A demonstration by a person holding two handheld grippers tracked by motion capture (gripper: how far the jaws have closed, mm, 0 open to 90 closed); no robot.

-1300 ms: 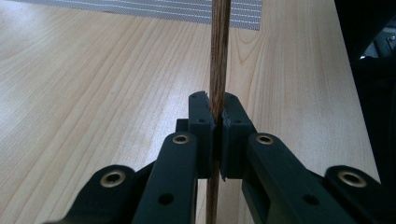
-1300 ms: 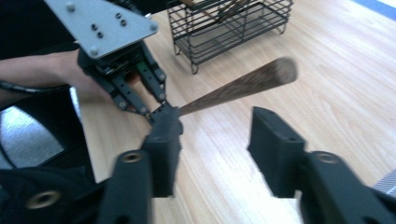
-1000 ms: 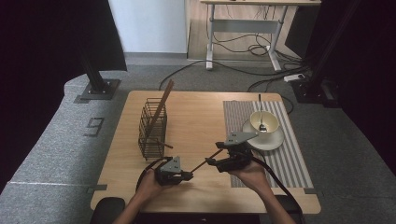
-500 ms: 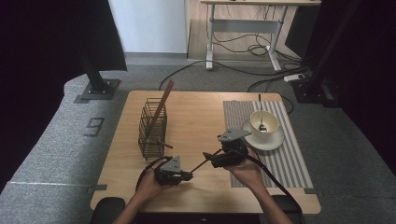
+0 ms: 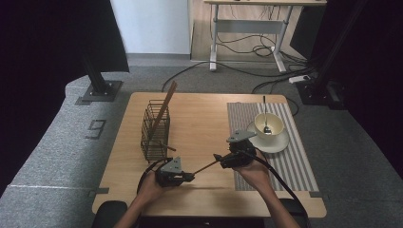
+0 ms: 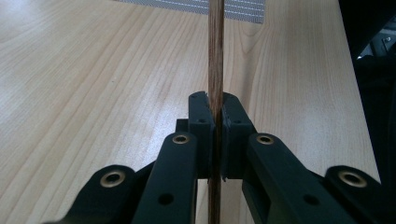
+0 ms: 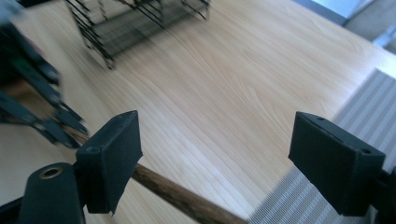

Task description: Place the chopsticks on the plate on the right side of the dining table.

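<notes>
The left gripper sits in front of the wire basket, toward the person's edge of the wooden table, and its jaws are clamped tight on a dark wooden chopstick. In the left gripper view the stick runs straight up between the two pads, so the hold looks centred and firm. That grip probably serves to carry the stick alone.

The right gripper hangs to the right of the basket, between it and the striped placemat. Its jaws stand wide apart. In the right gripper view the chopstick passes just under the inner corner of one jaw, though motion blur makes it hard to say whether it touches. The spread jaws suggest a hand-over, with the stick now borne by the left side.

A second chopstick leans in the basket, its top rising above the rim, which hints at where the held one belongs. Well right of the basket, a cup with a spoon rests on a saucer on the placemat.
</notes>
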